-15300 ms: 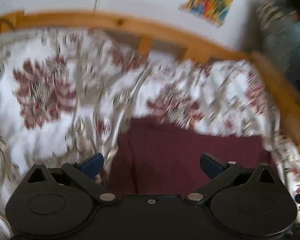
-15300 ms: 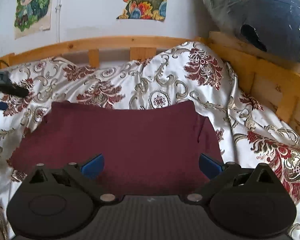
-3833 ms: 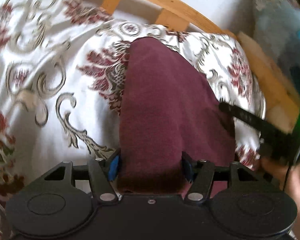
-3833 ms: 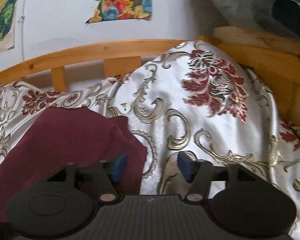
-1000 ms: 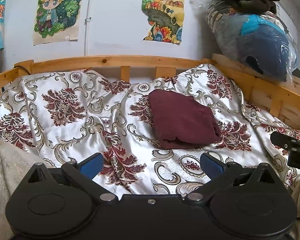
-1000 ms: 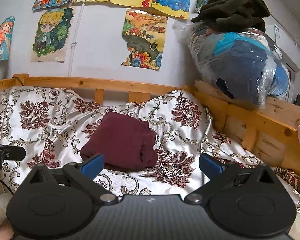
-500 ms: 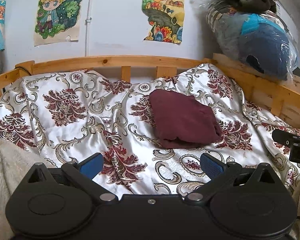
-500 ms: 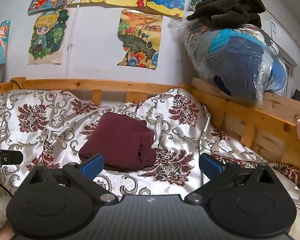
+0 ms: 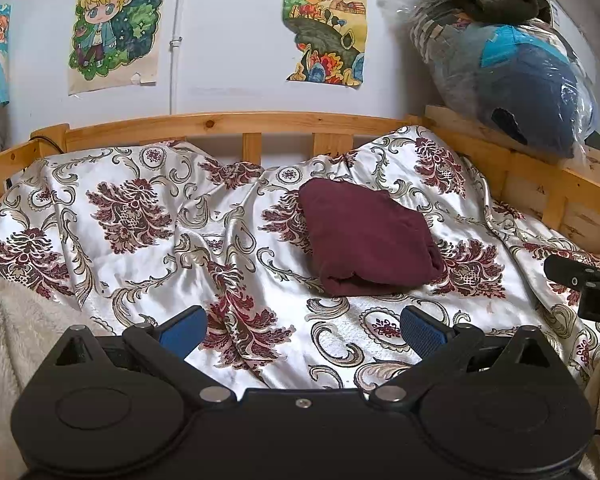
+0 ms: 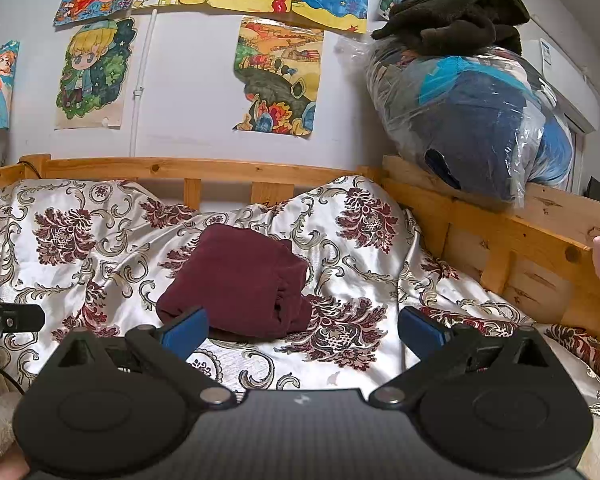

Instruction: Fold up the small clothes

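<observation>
The dark maroon folded garment lies as a compact, roughly square bundle on the white satin bedspread with maroon and gold floral pattern, toward the far side of the bed and near the pale wooden bed rail. Its layered edges face the cameras, and in the right wrist view they show as stacked folds at the near right corner. By the look of it the folding of this piece is finished and it is set down; nothing else unfolded shows on the bed, so I judge the step in hand to be a pause with both tools held clear. The next move, if there is one, calls for fetching another small garment and laying it flat on the open stretch of bedspread to the left of the bundle

The left tool has its blue-padded fingers spread wide, holding nothing and touching nothing, well short of the bundle. The right tool is likewise spread wide and empty, hovering nearer the bundle but apart from it
</observation>
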`<state>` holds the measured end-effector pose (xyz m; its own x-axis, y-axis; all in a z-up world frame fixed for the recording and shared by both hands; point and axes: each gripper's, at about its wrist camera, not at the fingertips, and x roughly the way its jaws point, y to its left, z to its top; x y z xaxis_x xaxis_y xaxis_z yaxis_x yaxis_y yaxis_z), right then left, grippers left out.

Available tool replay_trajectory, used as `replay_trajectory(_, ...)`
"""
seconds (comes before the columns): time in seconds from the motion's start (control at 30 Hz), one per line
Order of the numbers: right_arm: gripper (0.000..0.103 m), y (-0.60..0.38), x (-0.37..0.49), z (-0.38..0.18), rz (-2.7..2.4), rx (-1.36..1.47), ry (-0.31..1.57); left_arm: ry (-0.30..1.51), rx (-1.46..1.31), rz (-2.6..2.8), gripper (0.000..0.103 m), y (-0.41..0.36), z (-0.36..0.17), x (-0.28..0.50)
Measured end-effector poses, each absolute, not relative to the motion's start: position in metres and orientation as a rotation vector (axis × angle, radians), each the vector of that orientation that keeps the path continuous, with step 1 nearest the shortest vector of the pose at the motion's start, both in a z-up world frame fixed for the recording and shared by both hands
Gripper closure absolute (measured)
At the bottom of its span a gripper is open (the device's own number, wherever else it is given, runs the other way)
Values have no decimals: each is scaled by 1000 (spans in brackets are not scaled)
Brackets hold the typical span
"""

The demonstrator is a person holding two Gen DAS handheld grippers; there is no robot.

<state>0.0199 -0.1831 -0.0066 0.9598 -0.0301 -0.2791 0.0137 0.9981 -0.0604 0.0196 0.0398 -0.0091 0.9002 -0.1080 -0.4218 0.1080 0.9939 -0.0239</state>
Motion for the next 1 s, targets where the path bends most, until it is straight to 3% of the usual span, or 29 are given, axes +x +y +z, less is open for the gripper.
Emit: replay_trajectory(1.0, 0, -192, 19, -8, -33, -32, 279, 436, 4, -109, 1, 41, -10, 19)
